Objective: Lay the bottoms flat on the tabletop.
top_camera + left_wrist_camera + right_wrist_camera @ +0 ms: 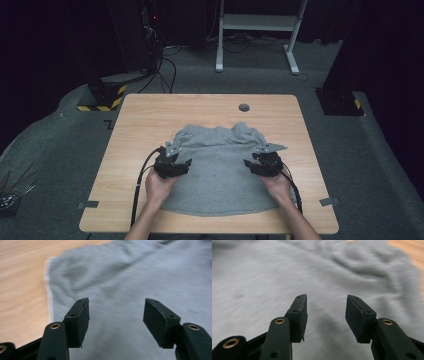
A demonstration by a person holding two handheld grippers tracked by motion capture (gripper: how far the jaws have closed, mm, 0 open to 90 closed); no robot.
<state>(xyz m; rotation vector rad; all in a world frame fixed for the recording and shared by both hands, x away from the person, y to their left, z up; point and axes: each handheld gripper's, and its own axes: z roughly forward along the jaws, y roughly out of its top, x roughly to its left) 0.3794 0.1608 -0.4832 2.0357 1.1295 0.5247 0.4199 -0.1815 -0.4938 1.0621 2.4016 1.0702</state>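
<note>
high view looks down from above; both gripper views sit close over the same grey garment [220,170].

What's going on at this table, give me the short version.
A person holds a hand-held gripper in each hand over a grey garment spread on the wooden table. The left hand-held gripper and the right hand-held gripper both have their jaws open above the fabric, gripping nothing yet.

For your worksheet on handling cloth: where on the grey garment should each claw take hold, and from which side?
Probably at the side edges of the grey garment: it lies flat, so only hems offer a pinchable fold. The left claw comes from the left edge, the right claw from the right, both open.
</note>
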